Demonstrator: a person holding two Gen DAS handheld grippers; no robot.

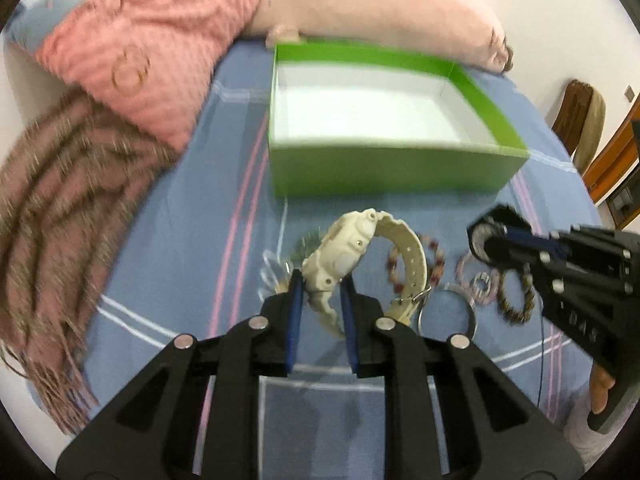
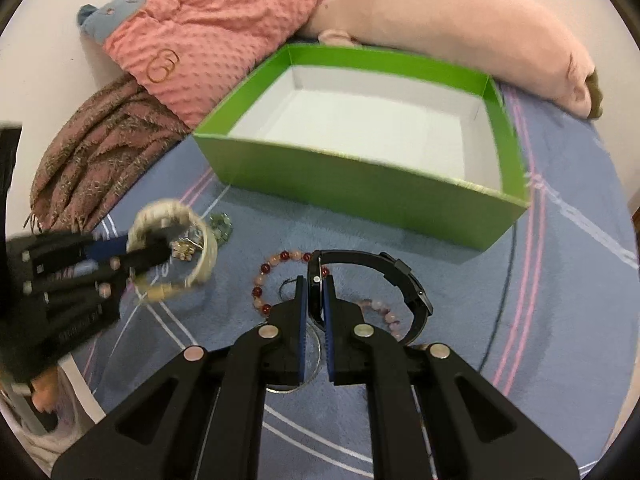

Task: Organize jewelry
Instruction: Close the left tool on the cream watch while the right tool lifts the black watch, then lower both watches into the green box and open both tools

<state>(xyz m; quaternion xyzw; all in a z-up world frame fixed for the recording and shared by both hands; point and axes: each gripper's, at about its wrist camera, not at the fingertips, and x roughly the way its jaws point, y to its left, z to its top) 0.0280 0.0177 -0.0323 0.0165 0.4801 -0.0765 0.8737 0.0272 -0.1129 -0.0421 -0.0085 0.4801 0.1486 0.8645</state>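
Note:
My left gripper [image 1: 321, 280] is shut on a cream watch [image 1: 348, 256] and holds it above the blue bedspread; it also shows in the right wrist view [image 2: 154, 254] with the cream watch [image 2: 176, 216]. My right gripper [image 2: 315, 284] is shut on a black watch [image 2: 400, 276], seen from the left wrist view [image 1: 486, 240] too. An open green box [image 1: 384, 168] with a white inside stands beyond both [image 2: 360, 188]. Bead bracelets [image 2: 280, 268], a pink ring [image 1: 478, 280], a brown bracelet [image 1: 516, 300] and a metal ring [image 1: 448, 312] lie on the bedspread.
A pink dotted blanket [image 1: 152, 52] with a blue toy [image 2: 108, 12], a fringed brown scarf [image 1: 52, 220] and a long pink plush [image 2: 460, 20] lie behind and left of the box. Wooden chairs [image 1: 592, 128] stand at the right. A small green trinket [image 2: 220, 224] lies near the box.

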